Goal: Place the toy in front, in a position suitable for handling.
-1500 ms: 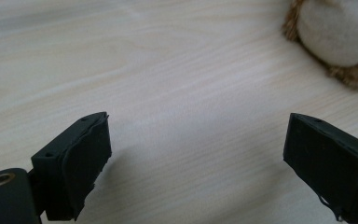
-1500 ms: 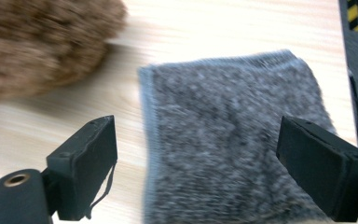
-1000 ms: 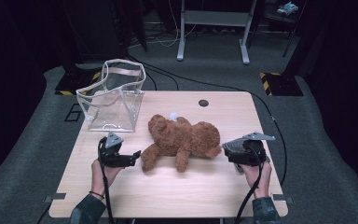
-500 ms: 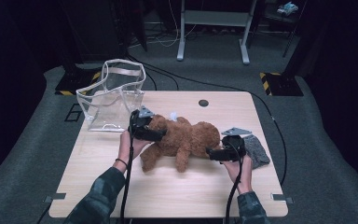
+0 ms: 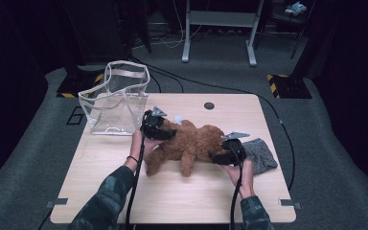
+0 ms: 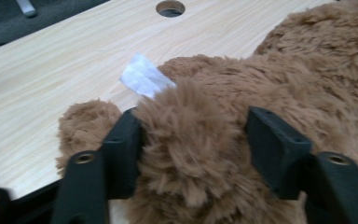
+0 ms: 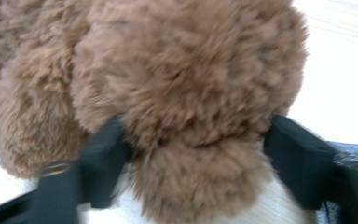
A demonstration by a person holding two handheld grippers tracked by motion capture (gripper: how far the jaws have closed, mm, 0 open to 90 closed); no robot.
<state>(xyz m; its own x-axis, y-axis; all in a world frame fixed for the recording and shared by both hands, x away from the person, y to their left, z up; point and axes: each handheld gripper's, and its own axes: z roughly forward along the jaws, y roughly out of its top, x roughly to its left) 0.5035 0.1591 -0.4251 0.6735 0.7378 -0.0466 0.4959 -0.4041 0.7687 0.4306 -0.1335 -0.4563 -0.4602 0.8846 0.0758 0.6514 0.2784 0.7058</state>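
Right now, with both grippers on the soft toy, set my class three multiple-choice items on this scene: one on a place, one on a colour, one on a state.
1. Where does the clear bag stand?
A. at the table's far left corner
B. at the table's near right corner
C. on the floor

2. What colour is the plush toy?
A. white
B. brown
C. blue

3. How does the left gripper meet the plush toy?
A. it hangs well above it
B. it lies on the table apart from it
C. its jaws have a tuft of fur between them

Answers:
1 A, since the high view shows the bag on the table at its far left corner.
2 B, as the fur is brown in every view.
3 C, for the left gripper view shows fur filling the gap, pressed against both jaws, which have just been closing.
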